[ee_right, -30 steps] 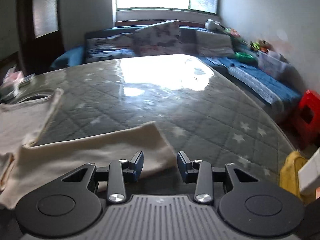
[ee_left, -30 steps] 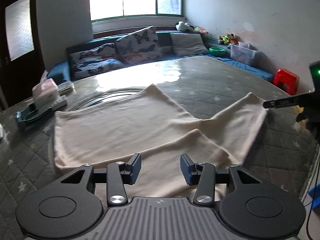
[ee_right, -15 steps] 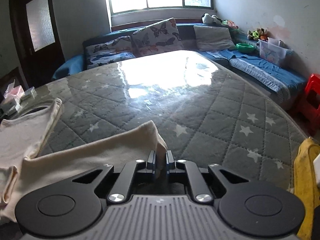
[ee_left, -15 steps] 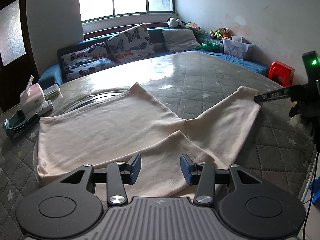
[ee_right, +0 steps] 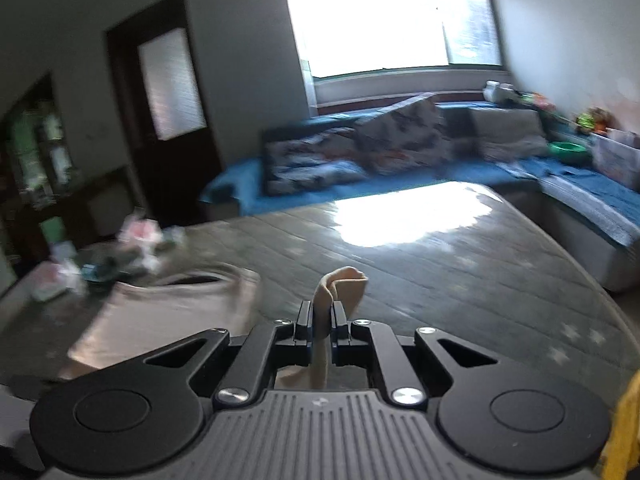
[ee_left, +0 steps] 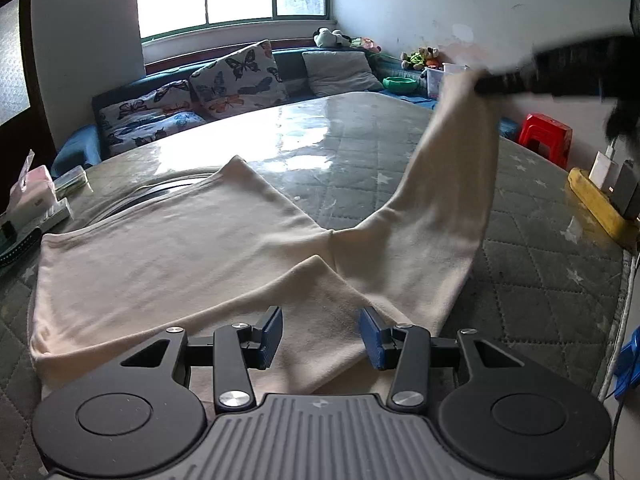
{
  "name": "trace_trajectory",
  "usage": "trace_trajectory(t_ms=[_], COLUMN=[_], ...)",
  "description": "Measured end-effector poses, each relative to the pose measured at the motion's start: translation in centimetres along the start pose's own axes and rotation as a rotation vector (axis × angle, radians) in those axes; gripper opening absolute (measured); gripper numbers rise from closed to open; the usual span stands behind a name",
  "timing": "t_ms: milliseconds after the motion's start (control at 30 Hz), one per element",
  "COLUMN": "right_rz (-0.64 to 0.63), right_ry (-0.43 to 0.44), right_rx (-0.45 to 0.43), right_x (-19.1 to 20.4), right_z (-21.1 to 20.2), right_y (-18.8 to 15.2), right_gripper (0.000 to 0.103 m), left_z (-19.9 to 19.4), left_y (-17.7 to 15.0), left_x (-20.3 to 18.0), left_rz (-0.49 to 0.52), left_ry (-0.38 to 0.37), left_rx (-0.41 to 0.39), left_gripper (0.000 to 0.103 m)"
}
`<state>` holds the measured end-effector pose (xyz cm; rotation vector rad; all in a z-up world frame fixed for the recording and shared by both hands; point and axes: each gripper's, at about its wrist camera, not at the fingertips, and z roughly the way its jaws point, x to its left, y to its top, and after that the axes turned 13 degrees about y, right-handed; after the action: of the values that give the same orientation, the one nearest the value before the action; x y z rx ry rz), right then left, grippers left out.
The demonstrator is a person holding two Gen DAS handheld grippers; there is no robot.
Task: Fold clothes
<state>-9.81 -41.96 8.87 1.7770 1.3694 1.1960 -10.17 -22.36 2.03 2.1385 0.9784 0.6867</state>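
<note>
Mattress [ee_left: 360,148] bears cream garment [ee_left: 180,256]; left gripper [ee_left: 320,336] gapes; right gripper [ee_right: 321,320] pinches sleeve [ee_right: 340,284].

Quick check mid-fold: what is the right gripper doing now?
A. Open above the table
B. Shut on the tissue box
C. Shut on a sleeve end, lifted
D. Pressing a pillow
C: the right gripper pinches the cream sleeve, raised off the table.

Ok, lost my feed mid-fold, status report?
Right hand-held gripper shut on cream garment sleeve, lifted. Left hand-held gripper open above near sleeve. Nothing blocking on the mattress.
</note>
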Motion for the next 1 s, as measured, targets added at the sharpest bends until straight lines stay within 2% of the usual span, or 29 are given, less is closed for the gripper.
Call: trace_trajectory(t_ms=[133, 267, 533, 767, 1000], right_rz=[-0.048, -0.113, -0.231, -0.292, -0.331], right_ry=[0.106, 0.199, 0.361, 0.463, 0.506], right_rx=[-0.003, 0.015, 0.088, 0.207, 0.356], right_x=[3.5, 7.3, 14.7, 19.7, 23.0], right_z=[0.1, 1.0, 4.3, 8.9, 13.6], right_y=[1.9, 3.0, 2.9, 0.4, -4.2], right_gripper=[0.007, 0.007, 0.007, 0.007, 0.007], left_z=[-0.2, -1.8, -5.4, -7.8, -8.7], left_y=[0.0, -0.2, -2.1, -4.9, -7.6], left_x=[0.3, 2.3, 9.6, 15.1, 16.9], left_rz=[-0.013, -0.066, -0.187, -0.3, -0.357], left_ry=[0.0, 0.012, 0.174, 0.308, 0.348], left_rx=[-0.005, -0.028, -0.058, -0.048, -0.007], left_gripper=[0.049, 0.05, 0.05, 0.052, 0.052])
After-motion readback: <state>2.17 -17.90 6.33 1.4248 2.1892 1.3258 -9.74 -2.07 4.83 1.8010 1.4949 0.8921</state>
